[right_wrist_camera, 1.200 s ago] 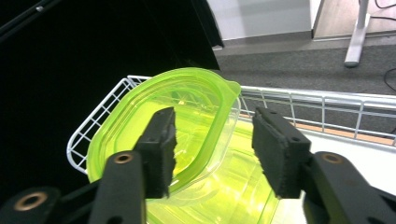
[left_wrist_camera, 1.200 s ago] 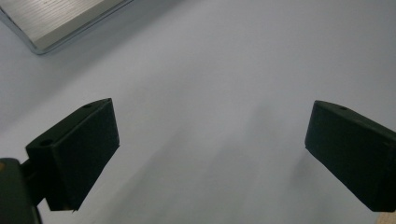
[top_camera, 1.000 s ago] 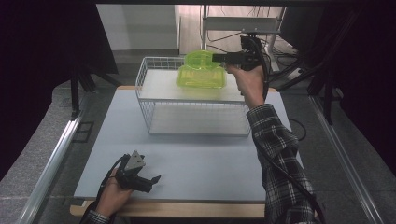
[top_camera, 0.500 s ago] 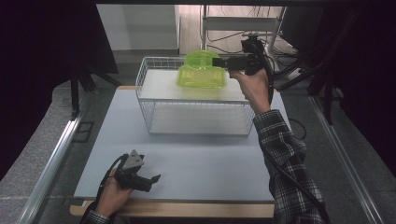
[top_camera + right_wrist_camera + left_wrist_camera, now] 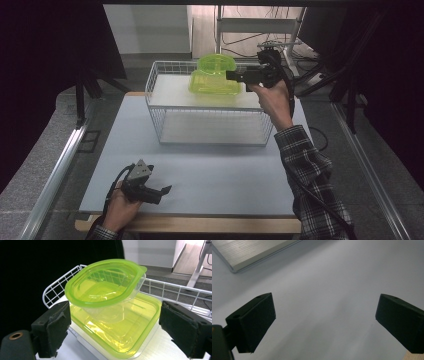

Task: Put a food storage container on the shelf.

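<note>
On top of white wire basket (image 5: 212,131) at table's (image 5: 220,180) far side: square green container (image 5: 117,330) lying flat, smaller oval green-lidded tub (image 5: 105,285) tilted on it, long axis running toward far rail, lid tab (image 5: 143,268) at far end. Likely light, stiff, slick plastic (grip by rim). Right gripper (image 5: 115,332) spread, jaws just opened, clear of both. Left gripper (image 5: 324,325) spread, empty, over table

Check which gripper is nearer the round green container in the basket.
Right. The right gripper is at the round green container, fingers open on either side of the square one beneath it. The left gripper rests at the table's near edge, far from it.
</note>
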